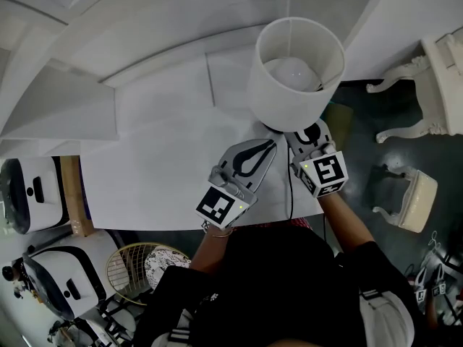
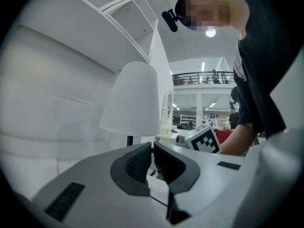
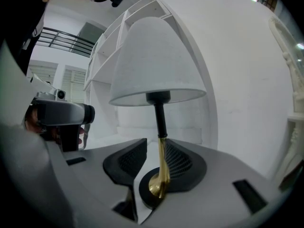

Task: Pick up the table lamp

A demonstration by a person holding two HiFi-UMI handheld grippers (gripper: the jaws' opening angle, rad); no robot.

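Note:
The table lamp has a white shade (image 1: 296,74) and stands at the right end of the white table (image 1: 159,172). In the right gripper view its shade (image 3: 159,63) sits on a black and gold stem (image 3: 161,160) over a round black base (image 3: 152,191). My right gripper (image 1: 307,134) reaches under the shade, and its jaws (image 3: 154,151) stand open around the stem, which lies close to the right pad. My left gripper (image 1: 272,144) is just left of the lamp, shut with nothing in it (image 2: 153,148). From that side the shade (image 2: 130,101) rises just beyond its jaws.
White shelving (image 1: 72,85) lines the wall behind the table. A thin cord (image 1: 290,186) runs from the lamp over the table's front edge. A white ornate table (image 1: 434,85) and a stool (image 1: 412,197) stand at the right. White machines (image 1: 29,194) and a wire basket (image 1: 137,266) are at the lower left.

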